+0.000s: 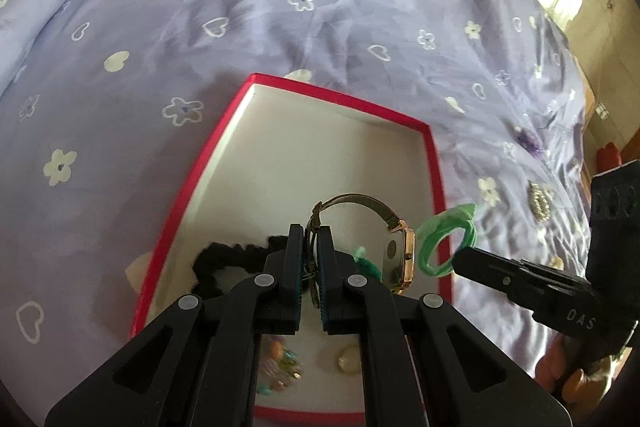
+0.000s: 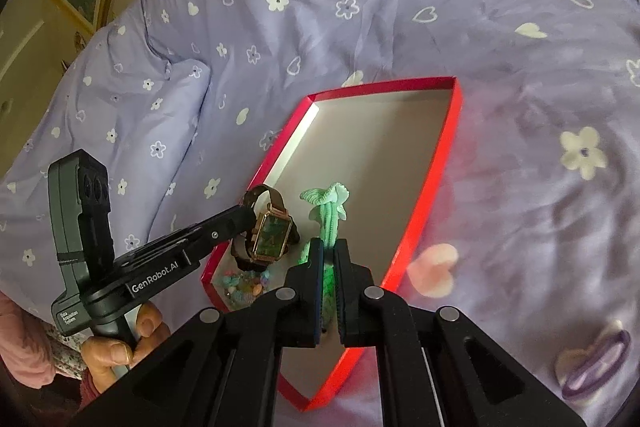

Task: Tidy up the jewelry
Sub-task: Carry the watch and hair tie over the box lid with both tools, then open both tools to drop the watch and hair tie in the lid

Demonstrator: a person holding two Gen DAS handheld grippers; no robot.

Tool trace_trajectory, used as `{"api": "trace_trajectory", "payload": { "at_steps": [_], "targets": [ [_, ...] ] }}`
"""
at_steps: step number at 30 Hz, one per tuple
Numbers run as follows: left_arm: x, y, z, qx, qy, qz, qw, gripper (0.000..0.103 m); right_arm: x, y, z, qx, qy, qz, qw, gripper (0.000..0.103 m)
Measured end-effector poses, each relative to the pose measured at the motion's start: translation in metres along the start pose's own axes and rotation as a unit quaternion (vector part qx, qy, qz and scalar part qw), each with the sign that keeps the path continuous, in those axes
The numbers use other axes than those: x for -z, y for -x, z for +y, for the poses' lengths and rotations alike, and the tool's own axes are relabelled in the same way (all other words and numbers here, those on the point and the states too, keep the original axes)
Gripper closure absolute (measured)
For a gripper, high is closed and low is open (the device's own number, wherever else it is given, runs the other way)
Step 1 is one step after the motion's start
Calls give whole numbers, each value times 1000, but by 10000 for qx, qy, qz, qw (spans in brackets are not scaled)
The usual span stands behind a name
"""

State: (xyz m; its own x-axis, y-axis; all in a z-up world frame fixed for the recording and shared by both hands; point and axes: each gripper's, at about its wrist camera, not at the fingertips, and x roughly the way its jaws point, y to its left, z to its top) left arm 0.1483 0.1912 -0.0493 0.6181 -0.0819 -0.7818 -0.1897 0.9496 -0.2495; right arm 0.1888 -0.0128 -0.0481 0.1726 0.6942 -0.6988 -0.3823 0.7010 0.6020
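While both of my claws hang over the shallow red cardboard box with the pale lining [image 1: 436, 163], each one is clamped tight on a piece of jewelry. My left claw [image 1: 311, 259] has its jaws pinched on the mesh strap of the gold-cased rectangular wristwatch with a dark green dial [image 1: 400, 259]. The strap loops up and away from the jaws, and the case hangs to the right of them, on edge, its long axis roughly upright in the left wrist view. In the right wrist view that same watch [image 2: 272, 235] shows its dial toward the camera, tilted a little.

My right claw [image 2: 329, 259] is closed on the light green spiral hair tie with a frilled knot [image 2: 330, 211]. It stands nearly upright out of the jaws, knot at the top, long axis running straight along the fingers. From the left wrist view the hair tie [image 1: 444, 239] reads as an open ring just over the box's right rim.

Inside the box lie a black fuzzy scrunchie [image 1: 224, 259], a pastel bead bracelet [image 2: 244, 285] and a small pale round piece [image 1: 349, 359]. The box sits on a lilac bedsheet printed with white flowers and hearts [image 1: 320, 27]. A person's hand [image 2: 120, 343] grips the left handle.
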Motion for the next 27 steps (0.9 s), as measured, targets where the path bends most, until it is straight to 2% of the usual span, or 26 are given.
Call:
{"api": "trace_trajectory", "payload": {
  "at_steps": [11,18,27],
  "targets": [
    [-20,-34,22,-372,14,161,9992,98,-15,-44,-3,-19,6,403,9992,98],
    [-26,-56,24,-500,8,303,9983,98,-23,-61,-4,290,180,570,9978,98],
    [-23,-67,26,-529,53,444,9976,98,-24,-66,2,608,467,570,9954,95]
  ]
}}
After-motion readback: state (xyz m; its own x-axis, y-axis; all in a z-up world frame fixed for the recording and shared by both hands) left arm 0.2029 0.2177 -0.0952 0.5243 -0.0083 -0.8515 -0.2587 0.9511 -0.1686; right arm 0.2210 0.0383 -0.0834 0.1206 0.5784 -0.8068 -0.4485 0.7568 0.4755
